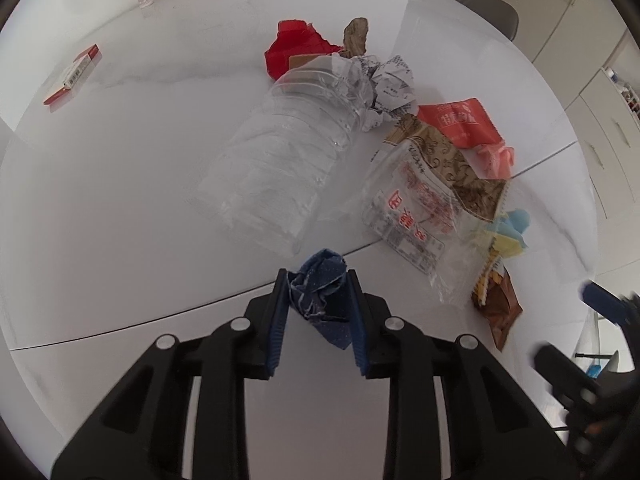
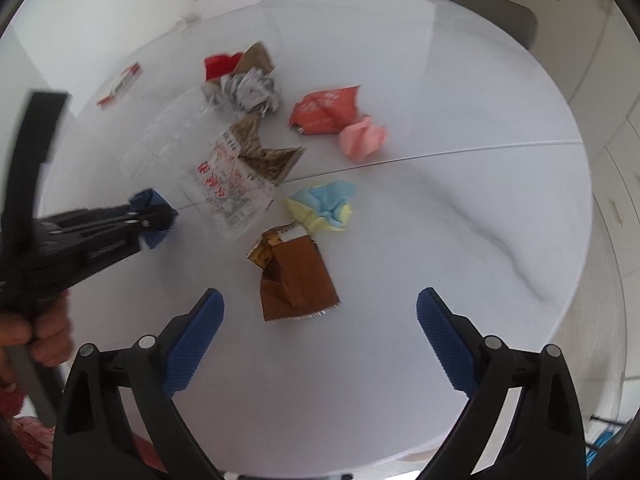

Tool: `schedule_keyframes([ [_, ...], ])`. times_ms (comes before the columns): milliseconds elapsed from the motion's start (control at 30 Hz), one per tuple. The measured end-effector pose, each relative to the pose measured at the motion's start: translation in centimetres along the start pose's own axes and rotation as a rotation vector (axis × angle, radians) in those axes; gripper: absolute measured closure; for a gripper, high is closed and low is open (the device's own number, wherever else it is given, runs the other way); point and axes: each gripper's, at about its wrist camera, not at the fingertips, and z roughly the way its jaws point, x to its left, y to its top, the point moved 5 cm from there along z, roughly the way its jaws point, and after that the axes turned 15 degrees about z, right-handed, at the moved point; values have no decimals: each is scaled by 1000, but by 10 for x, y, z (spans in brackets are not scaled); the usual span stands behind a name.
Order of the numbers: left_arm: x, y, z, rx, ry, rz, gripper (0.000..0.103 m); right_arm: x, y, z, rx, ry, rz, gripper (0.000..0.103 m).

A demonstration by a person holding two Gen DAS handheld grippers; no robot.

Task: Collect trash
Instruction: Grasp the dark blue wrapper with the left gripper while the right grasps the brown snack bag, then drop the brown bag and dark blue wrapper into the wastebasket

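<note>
Gripping blue wad [image 1: 320,280] in left gripper [image 1: 318,280]: light, soft, squashes; right gripper [image 2: 318,306] fingers spread; pinch brown wrapper [image 2: 294,280], lower centre, mid-fold.

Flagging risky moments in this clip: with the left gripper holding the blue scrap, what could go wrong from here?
1. The blue crumpled scrap sits only at the left gripper fingertips with a loose tail hanging, so it may slip out.
2. The open right gripper nearing the brown wrapper might push it across the smooth table.
</note>
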Motion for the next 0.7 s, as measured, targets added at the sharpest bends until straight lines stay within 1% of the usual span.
schedule_keyframes([
  [67,1,-3,-10,-6,-5,10,76,9,1,15,10,-18,-44,16],
  [200,3,-14,-39,-32,-12,29,76,20,2,33,10,-76,-110,20],
  [233,4,-16,-46,-41,-8,35,76,21,2,35,9,-85,-121,24],
  [267,7,-16,-50,-48,-4,38,76,22,1,38,13,-95,-134,31],
  [300,8,-18,-57,-56,-3,42,76,23,0,40,20,-102,-142,35],
  [333,8,-20,-62,-62,-5,44,76,22,-1,43,31,-105,-146,42],
  [433,11,-22,-71,-71,-15,45,76,20,-1,42,37,-74,-127,56],
  [500,9,-24,-75,-75,-13,54,76,17,0,39,34,-69,-114,57],
  [533,8,-24,-76,-75,-10,61,76,15,-1,36,36,-58,-105,72],
  [567,6,-24,-77,-76,-8,70,76,12,-3,33,51,-31,-85,77],
  [700,-13,-22,-84,-87,-37,112,76,-10,-14,0,53,63,17,77],
])
